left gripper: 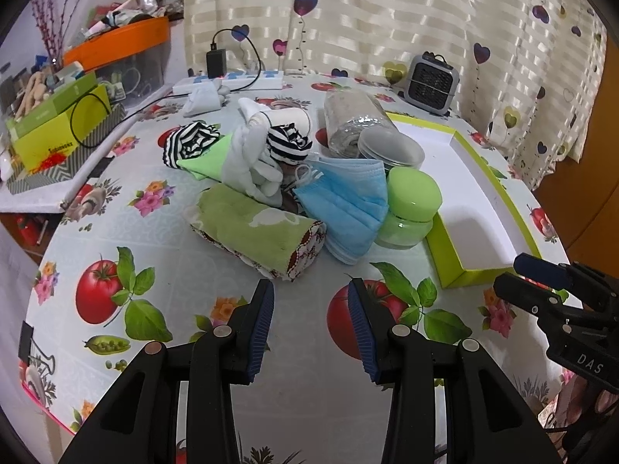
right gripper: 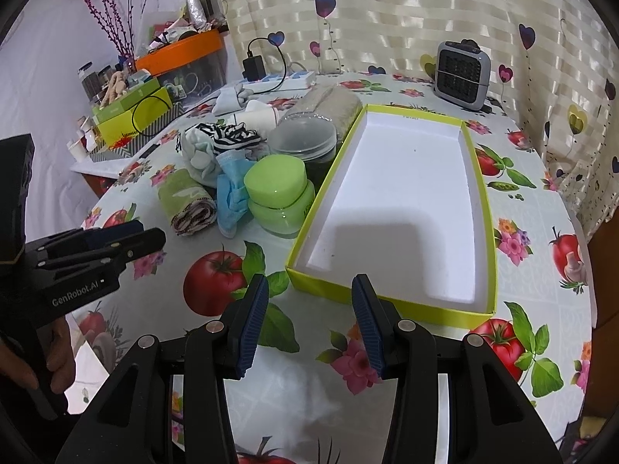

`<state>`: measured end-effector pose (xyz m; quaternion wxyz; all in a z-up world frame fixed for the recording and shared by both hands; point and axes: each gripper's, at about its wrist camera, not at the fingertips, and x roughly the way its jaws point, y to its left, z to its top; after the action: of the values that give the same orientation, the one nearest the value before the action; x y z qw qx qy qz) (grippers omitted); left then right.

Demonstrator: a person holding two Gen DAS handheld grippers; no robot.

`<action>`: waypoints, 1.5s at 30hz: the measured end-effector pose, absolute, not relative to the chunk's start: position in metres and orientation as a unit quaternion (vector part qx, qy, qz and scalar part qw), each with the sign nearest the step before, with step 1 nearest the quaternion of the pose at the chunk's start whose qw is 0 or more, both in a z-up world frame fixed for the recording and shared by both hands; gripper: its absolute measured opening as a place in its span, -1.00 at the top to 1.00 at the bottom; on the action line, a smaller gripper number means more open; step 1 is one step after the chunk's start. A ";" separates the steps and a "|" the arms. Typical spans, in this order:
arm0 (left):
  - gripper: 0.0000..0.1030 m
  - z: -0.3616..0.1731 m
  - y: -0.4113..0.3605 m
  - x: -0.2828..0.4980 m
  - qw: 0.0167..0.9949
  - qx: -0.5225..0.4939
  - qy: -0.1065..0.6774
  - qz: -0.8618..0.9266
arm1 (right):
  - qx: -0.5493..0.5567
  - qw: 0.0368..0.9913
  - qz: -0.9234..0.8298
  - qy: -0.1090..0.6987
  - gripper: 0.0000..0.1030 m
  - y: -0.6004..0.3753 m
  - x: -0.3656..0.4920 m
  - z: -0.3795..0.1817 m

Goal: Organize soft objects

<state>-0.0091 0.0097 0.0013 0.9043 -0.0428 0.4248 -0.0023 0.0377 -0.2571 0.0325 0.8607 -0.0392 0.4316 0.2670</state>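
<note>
The rolled green towel (left gripper: 257,232) lies crosswise just past the left gripper (left gripper: 311,290), nearer it than the right gripper (right gripper: 309,290); both jaws stand apart, holding nothing, with the empty yellow-green box (right gripper: 483,208) ahead of the right one

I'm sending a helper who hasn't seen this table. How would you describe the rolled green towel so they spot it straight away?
Start at the shallow yellow-green box with the white inside, on the fruit-print tablecloth. Left of it lies a heap of soft things; the rolled green towel is at its near edge, beside the blue face masks. It alone is fuzzy green with a red-and-white patterned trim at its end.
</note>
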 end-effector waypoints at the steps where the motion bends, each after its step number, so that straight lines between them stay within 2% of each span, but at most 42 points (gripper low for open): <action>1: 0.25 0.001 0.009 -0.009 0.904 -0.042 0.424 -0.002 | -0.039 0.861 0.267 0.430 0.11 -0.257 0.038 0.033; 45: 0.25 0.000 0.010 -0.012 0.904 -0.043 0.426 0.003 | -0.061 0.854 0.290 0.427 0.11 -0.239 0.030 0.030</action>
<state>-0.0117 0.0101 -0.0001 0.9038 -0.0432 0.4256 0.0032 0.0305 -0.2388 0.0302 0.8542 -0.0612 0.4269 0.2904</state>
